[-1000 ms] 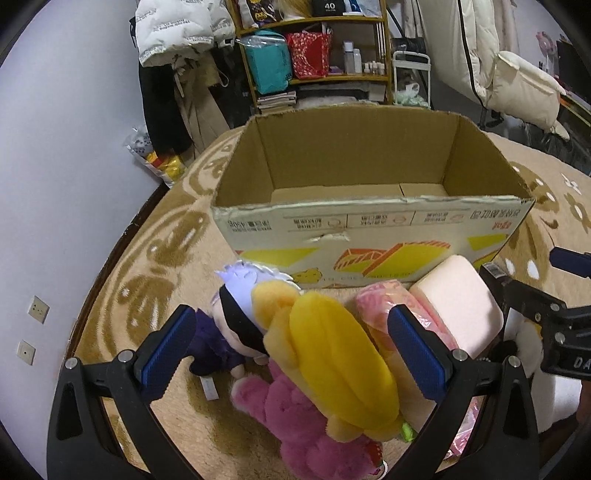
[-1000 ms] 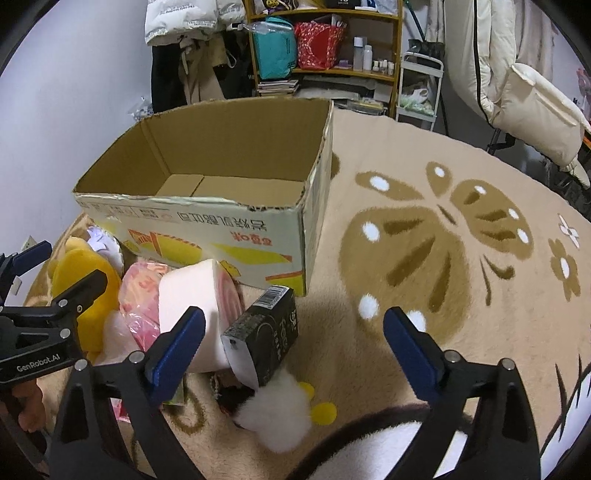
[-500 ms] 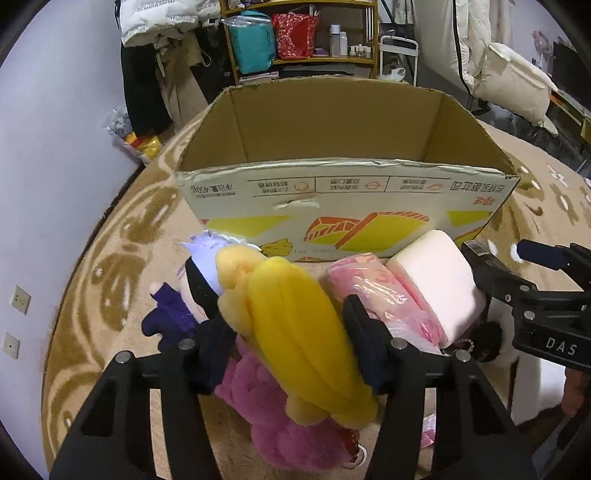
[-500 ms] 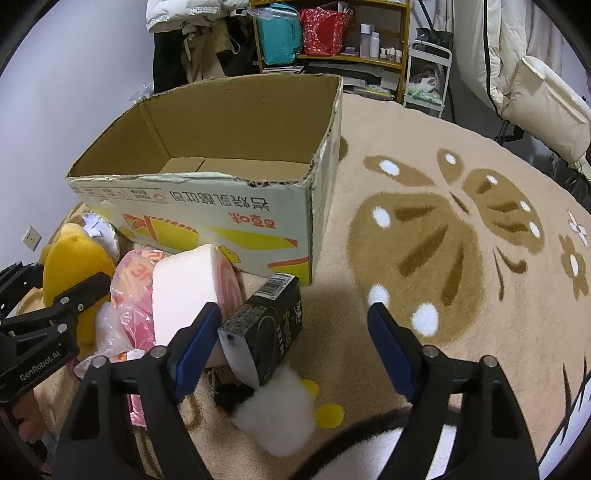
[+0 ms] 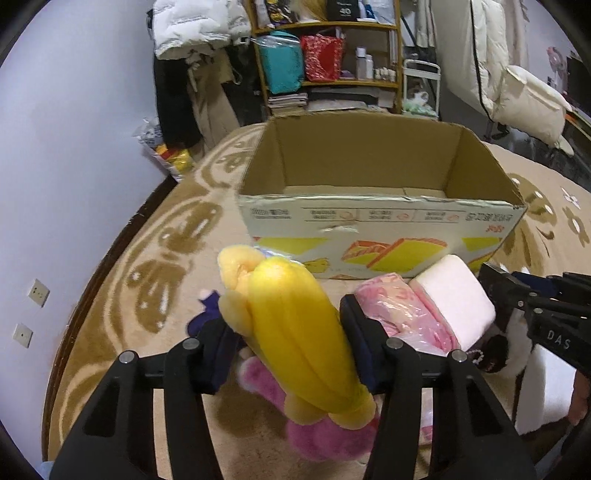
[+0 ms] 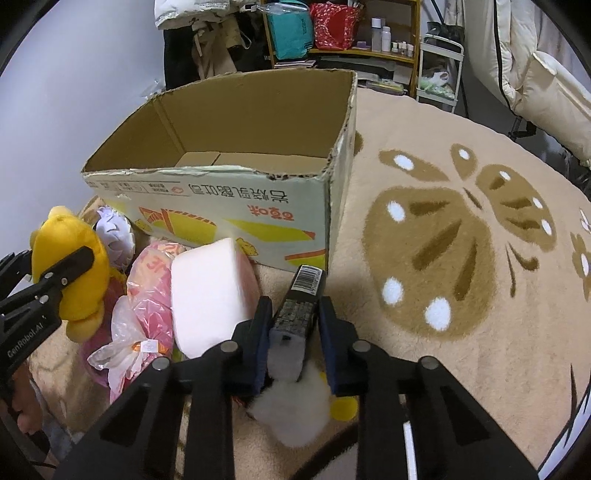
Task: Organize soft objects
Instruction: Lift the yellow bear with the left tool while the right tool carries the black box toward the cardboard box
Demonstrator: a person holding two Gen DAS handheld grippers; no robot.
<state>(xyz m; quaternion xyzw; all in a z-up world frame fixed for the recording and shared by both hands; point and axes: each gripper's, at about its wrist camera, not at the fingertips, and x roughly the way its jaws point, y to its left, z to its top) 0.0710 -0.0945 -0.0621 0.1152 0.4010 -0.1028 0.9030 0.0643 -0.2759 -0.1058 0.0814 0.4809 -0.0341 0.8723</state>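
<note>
The left gripper [image 5: 286, 343] was seen with its jaws closed on a yellow plush toy [image 5: 291, 332], which was pinched at mid-body and projected forward and upward past the jaw tips. Below the jaws, a pink plush toy [image 5: 325, 435] lay on the carpet [image 5: 122, 295]; a dark purple plush item [image 5: 207, 317] was partly hidden behind the left-hand jaw. Just right of the jaws, a pink plastic-wrapped bundle [image 5: 406, 314] and a pale pink foam block [image 5: 454, 295] were noted, touching each other.

The right gripper [image 6: 293, 325] was recorded with its jaws narrowed onto a black carton [image 6: 299, 302] bearing a barcode on its far end; contact on both sides was visible. Under the jaws, a white fluffy toy [image 6: 291, 413] lay on the carpet. Left of these jaws the foam block was adjacent, then the wrapped bundle, then the yellow plush toy in the other gripper. A white-and-purple plush head [image 6: 116, 232] was seen beyond that, against the box.

Ahead of both sets of jaws, an open cardboard box [image 5: 380, 225] stood upright on the carpet, its flaps gone or folded, only its cardboard bottom being visible inside. Farther off, a shelf unit [image 5: 325, 55] and hanging coats [image 5: 192, 33] were noted along the wall.
</note>
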